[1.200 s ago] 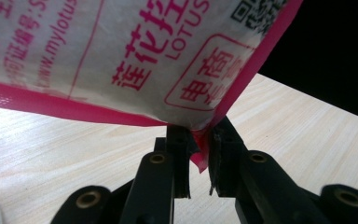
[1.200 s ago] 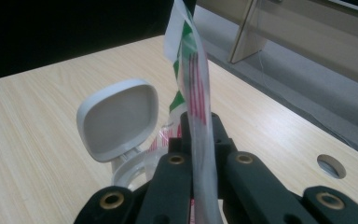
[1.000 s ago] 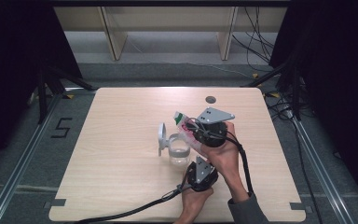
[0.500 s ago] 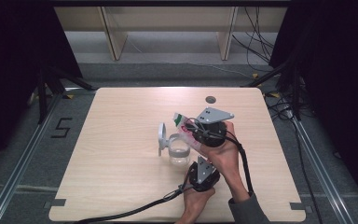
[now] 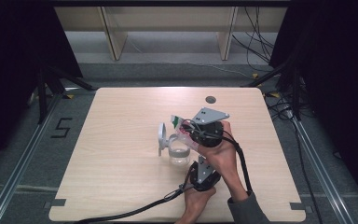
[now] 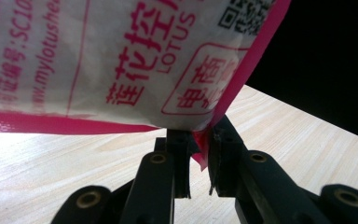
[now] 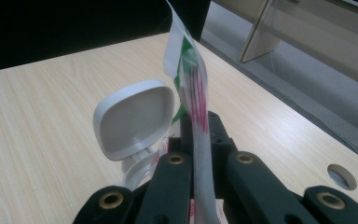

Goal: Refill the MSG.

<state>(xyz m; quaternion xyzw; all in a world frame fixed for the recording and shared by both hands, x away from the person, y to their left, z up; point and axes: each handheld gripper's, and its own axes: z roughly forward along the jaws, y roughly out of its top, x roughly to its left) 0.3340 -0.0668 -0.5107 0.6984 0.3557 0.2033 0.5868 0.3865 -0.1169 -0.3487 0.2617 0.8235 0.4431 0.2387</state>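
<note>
A: From the high view, where's the packet (image 5: 177, 124)?
B: Over the clear jar (image 5: 178, 152), near the middle of the pale wooden table (image 5: 121, 140). Its long axis slants, with the green-printed end up and away from the jar. The right gripper (image 5: 189, 132) clamps it from above; the left gripper (image 5: 196, 164) sits just on the person's side of the jar. The jar's white flip lid (image 5: 161, 136) stands open beside it. Around the table are grey floor, cables and dark curtains.

A: The left gripper view?
B: Its jaws are narrow, pinching a pink-edged corner of the packet (image 6: 121, 65). The white, crinkled film with red print spreads above them.

A: The right gripper view?
B: Its jaws are shut tight on the packet (image 7: 191, 93), seen edge-on and upright. The rounded plastic lid (image 7: 133, 119) stands just beside it.
</note>
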